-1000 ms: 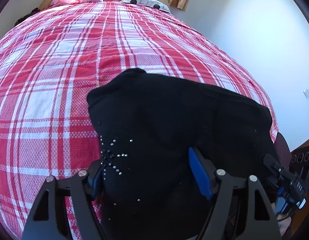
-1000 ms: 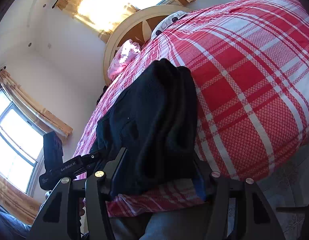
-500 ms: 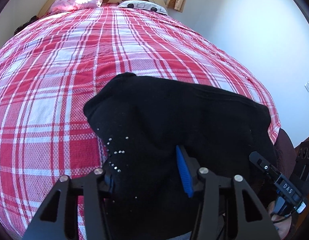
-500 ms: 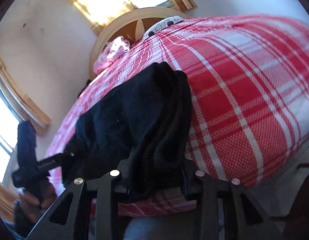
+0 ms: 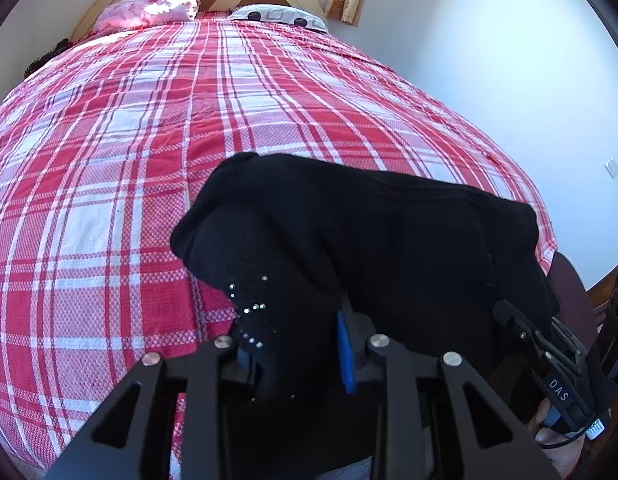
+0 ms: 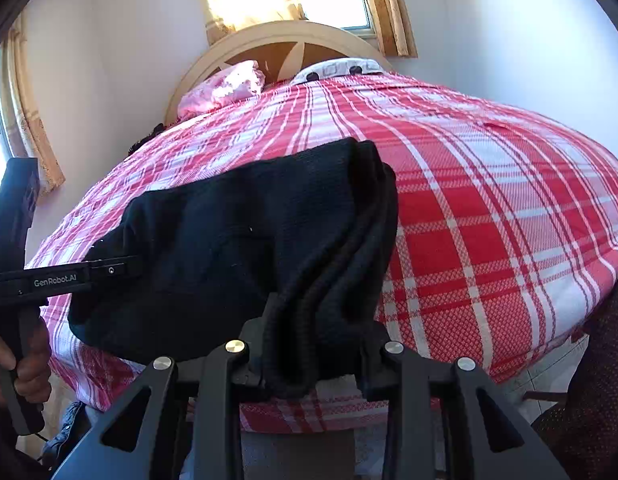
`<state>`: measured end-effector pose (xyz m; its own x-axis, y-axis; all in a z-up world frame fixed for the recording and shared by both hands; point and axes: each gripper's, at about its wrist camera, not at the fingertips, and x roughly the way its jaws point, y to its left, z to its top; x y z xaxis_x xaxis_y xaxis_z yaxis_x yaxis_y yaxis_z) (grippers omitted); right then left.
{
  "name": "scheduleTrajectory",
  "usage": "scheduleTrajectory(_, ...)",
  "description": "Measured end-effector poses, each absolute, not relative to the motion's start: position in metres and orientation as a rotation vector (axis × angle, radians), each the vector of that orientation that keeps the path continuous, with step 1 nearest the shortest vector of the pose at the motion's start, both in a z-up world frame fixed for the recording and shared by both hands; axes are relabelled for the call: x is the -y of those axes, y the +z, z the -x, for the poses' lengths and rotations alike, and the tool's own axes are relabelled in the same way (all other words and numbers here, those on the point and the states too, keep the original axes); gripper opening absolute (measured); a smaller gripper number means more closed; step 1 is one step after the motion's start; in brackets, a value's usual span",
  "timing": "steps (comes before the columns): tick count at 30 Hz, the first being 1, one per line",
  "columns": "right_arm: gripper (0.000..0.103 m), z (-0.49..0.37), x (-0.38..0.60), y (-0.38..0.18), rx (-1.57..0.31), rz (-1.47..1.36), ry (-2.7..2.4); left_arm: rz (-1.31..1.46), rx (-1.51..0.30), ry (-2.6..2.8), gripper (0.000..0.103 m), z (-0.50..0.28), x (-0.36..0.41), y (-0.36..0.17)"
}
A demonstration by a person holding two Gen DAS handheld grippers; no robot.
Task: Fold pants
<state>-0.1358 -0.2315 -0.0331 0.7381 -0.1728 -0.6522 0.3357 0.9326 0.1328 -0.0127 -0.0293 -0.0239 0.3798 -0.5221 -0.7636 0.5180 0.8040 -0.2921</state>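
The black pants (image 5: 389,240) lie bunched at the lower centre, on the plaid bed (image 5: 109,200). The left gripper (image 5: 293,356) and right gripper (image 6: 313,356) have just closed, each apparently clamped on a near corner, probably to lift the next fold

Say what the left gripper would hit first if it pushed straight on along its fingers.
The black pants: the left gripper, jaws just closing, is already clamped on their near edge. Pushing on would only bunch that cloth; beyond lies the plaid bedspread, though depth is hard to judge.
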Motion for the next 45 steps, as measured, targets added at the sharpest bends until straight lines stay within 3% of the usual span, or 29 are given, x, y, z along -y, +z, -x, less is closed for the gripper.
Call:
scheduleTrajectory(5, 0.031, 0.147, 0.241, -0.025, -0.671, -0.35, -0.246, 0.03, -0.96, -0.685, 0.028, 0.014, 0.023, -0.014)
scheduleTrajectory(14, 0.031, 0.118, 0.202, 0.003, -0.651, -0.216, -0.167, 0.018, -0.911, -0.586, 0.028, 0.0, -0.003, -0.007)
scheduleTrajectory(45, 0.031, -0.171, 0.017, 0.006, -0.653, -0.094, 0.289, 0.027, -0.695, 0.053, 0.028, -0.13, -0.191, 0.015)
